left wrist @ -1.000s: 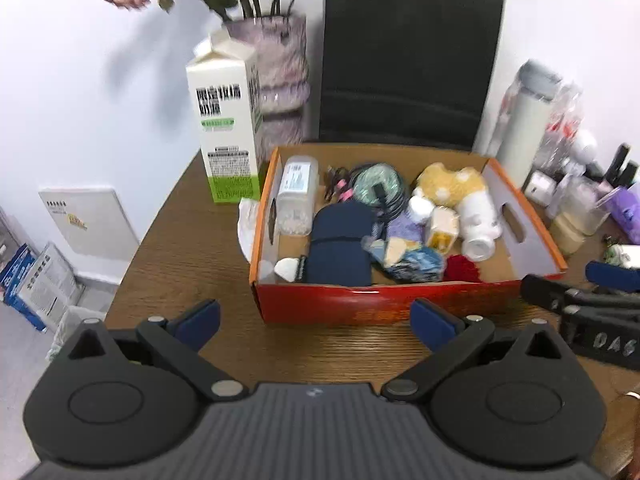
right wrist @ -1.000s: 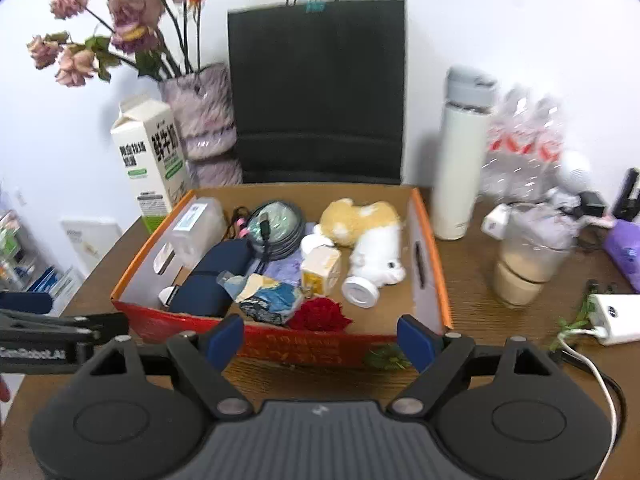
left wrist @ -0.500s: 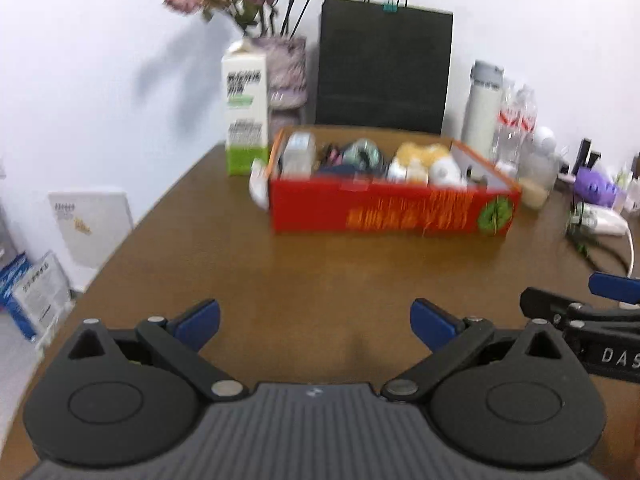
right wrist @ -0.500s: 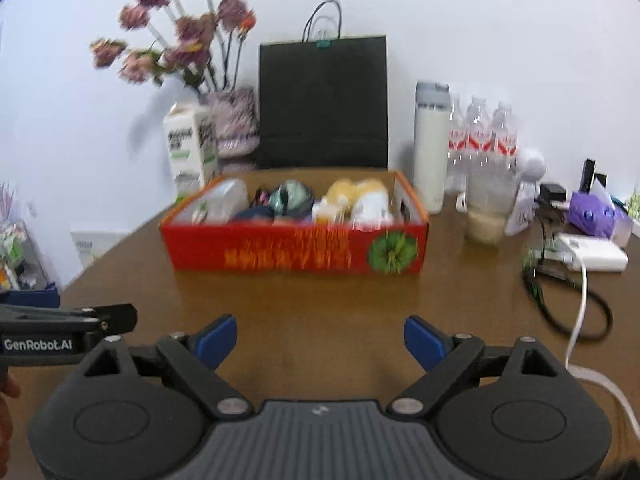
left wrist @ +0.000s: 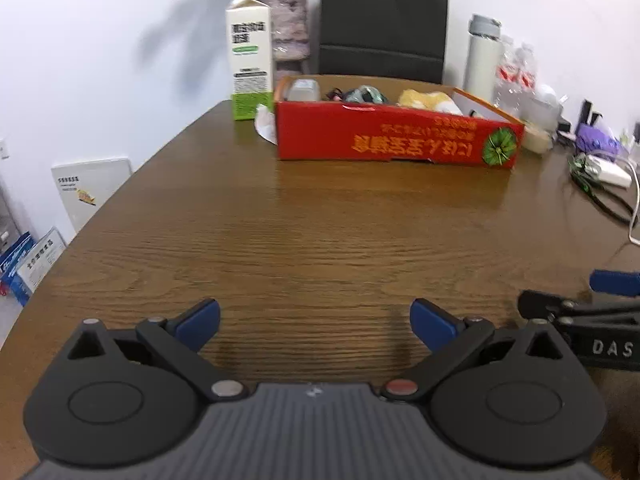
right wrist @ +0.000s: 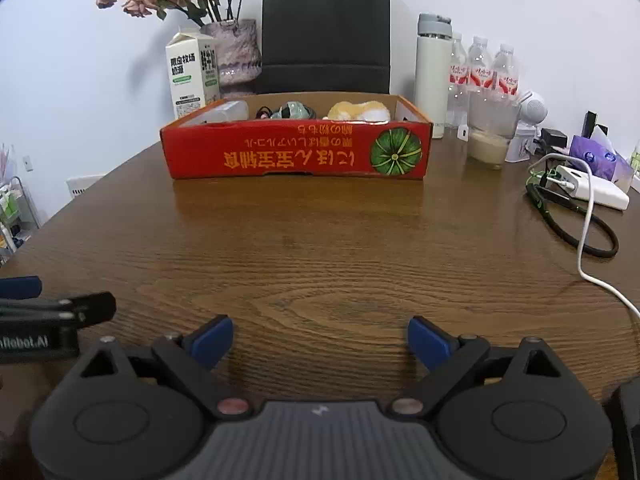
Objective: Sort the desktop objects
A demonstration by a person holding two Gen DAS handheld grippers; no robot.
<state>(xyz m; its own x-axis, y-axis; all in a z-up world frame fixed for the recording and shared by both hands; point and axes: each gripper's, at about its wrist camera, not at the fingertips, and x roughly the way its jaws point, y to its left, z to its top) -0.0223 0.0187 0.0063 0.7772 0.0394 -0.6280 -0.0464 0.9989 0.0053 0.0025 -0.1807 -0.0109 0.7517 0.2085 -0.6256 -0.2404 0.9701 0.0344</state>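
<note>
A red cardboard box stands at the far side of the brown wooden table. Small objects lie in it, among them a clear plastic container, a coiled cable and a yellow and white plush toy. My left gripper is open and empty, low over the near table. My right gripper is open and empty, also low and near. Each gripper shows at the edge of the other's view.
Behind the box stand a milk carton, a vase of dried flowers, a black paper bag and a white flask. Water bottles, a cup, a power bank and cables lie right.
Both grippers have pulled back from above the box and dropped low over the near table. The box now appears farther away, seen from the side. Both stay open.
</note>
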